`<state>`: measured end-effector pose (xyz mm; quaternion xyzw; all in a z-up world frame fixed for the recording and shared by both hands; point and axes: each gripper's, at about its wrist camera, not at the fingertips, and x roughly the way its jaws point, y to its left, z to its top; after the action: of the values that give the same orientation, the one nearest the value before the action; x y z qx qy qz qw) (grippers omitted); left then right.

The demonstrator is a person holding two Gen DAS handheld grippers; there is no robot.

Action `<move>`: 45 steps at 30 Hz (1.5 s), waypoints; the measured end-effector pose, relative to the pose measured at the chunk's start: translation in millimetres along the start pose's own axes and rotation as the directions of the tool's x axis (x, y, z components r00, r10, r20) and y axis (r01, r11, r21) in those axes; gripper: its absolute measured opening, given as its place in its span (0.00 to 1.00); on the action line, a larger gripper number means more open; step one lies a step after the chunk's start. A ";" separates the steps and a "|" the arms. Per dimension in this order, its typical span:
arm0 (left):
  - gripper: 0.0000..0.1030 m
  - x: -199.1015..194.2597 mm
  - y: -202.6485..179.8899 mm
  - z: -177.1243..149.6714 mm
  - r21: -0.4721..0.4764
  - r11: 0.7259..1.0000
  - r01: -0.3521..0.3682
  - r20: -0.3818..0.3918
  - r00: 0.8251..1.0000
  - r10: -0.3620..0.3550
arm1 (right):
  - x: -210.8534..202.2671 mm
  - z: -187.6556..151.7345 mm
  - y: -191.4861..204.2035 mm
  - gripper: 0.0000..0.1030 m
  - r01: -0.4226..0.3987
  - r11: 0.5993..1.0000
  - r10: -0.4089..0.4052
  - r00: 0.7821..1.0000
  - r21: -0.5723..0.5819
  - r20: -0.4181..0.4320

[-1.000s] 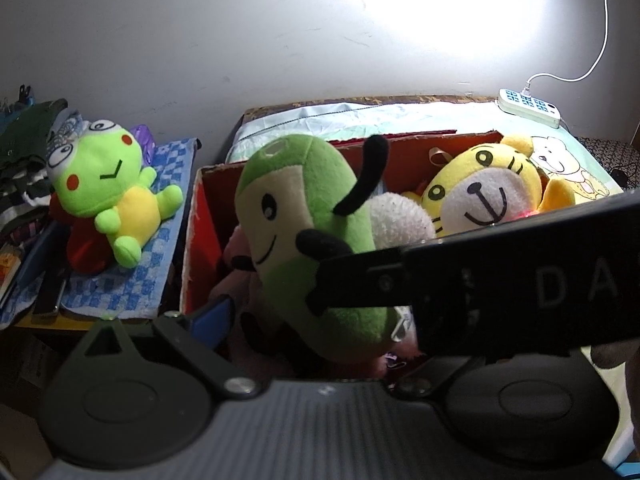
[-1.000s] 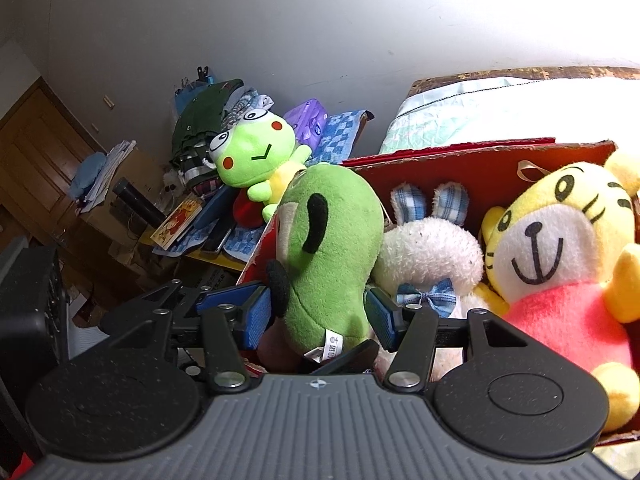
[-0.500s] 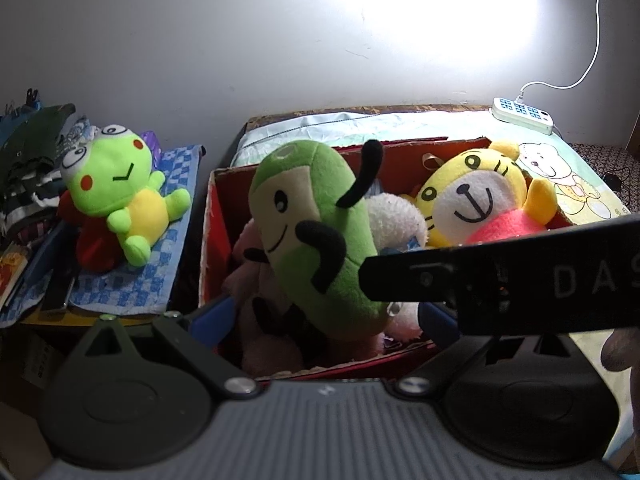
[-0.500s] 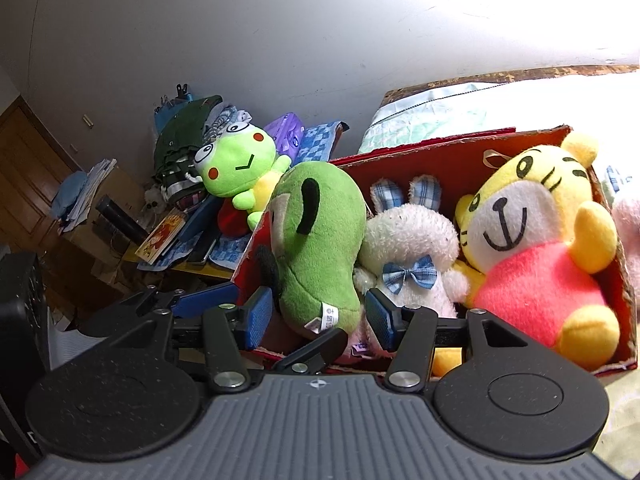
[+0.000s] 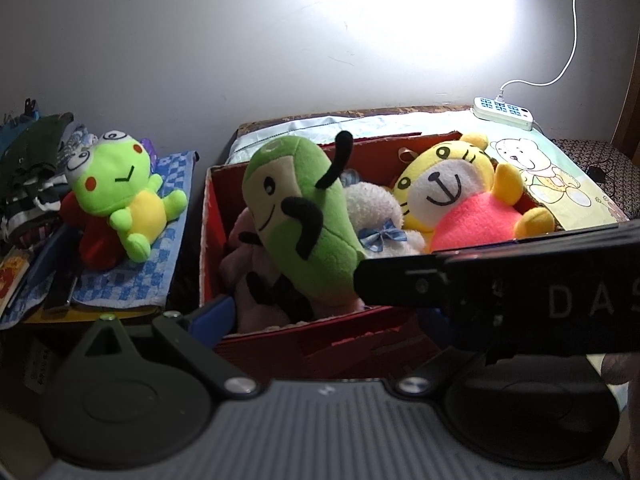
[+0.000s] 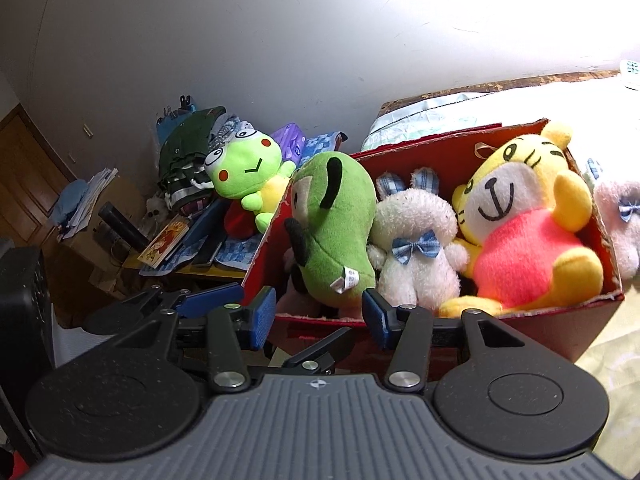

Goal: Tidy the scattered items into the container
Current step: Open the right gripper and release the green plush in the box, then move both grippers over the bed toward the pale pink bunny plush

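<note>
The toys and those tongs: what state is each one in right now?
Red box: open, full of toys.
Green bean plush: in the box, upright, leaning.
White bunny: in the box, upright.
Yellow tiger: in the box, reclining.
Frog plush: outside, lying on a checked cloth.
Right tongs: open, holding nothing.
Left tongs: open, holding nothing.

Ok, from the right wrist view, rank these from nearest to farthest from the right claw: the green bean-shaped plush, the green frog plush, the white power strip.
1. Green bean-shaped plush: just ahead of the open right claw, at the red box's left end.
2. Green frog plush: farther back and left, outside the box on the blue checked cloth.
3. White power strip: far right, by the wall.
</note>
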<state>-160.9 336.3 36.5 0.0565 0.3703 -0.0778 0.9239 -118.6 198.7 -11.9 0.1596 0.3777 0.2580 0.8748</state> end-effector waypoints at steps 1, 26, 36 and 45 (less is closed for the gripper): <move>0.96 -0.6 -1.4 -2.1 0.002 1.000 0.003 -0.003 1.000 -0.003 | -1.7 -2.8 0.0 0.51 0.003 1.000 -0.004 1.000 0.005 0.003; 0.96 25.4 -73.2 -22.5 0.060 0.993 0.104 -0.106 0.990 -0.098 | -34.7 -39.1 -49.4 0.43 0.121 0.989 -0.120 0.993 0.091 -0.013; 0.96 54.8 -130.6 -14.9 0.168 0.966 0.194 -0.184 0.969 -0.162 | -53.5 -47.4 -110.3 0.43 0.213 0.951 -0.218 0.976 0.224 -0.005; 0.96 79.6 -174.8 2.1 0.203 0.936 0.289 -0.238 0.941 -0.239 | -74.6 -35.0 -151.0 0.43 0.266 0.930 -0.275 0.962 0.254 0.000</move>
<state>-135.1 156.3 -25.3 0.1226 0.4582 -0.2385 0.8474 -138.1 35.8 -63.6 0.2203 0.4099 0.0824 0.8813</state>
